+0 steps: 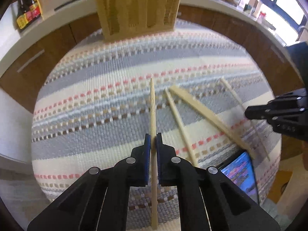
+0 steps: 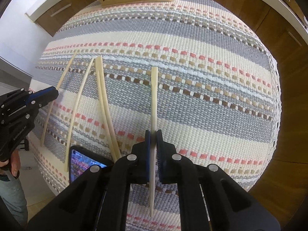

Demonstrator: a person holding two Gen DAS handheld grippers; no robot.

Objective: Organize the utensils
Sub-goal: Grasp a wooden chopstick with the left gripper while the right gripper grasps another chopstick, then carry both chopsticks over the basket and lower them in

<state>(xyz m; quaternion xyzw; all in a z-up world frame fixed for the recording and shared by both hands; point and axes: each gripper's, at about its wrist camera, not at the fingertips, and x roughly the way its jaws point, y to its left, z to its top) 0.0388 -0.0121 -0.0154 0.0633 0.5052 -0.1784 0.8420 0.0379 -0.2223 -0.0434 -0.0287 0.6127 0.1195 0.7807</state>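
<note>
My left gripper [image 1: 153, 137] is shut on a pale wooden chopstick [image 1: 152, 105] that runs lengthwise between its blue pads, just above the striped cloth. My right gripper [image 2: 153, 132] is shut on a second chopstick [image 2: 154, 96] in the same way. Each gripper shows in the other's view: the right gripper [image 1: 247, 113] at the right edge, the left gripper [image 2: 56, 92] at the left. Between them a single chopstick [image 1: 181, 127] and a pair lying together [image 1: 207, 113] rest on the cloth. A tan slotted utensil holder [image 1: 138, 9] stands at the far edge of the table.
A woven striped cloth [image 1: 96, 100] covers the round table. A phone [image 1: 240, 171] with a lit screen lies at the near edge by the loose chopsticks. Behind are brown cabinets and a white counter with bottles [image 1: 27, 9]. A person's hand [image 2: 13, 165] holds the left gripper.
</note>
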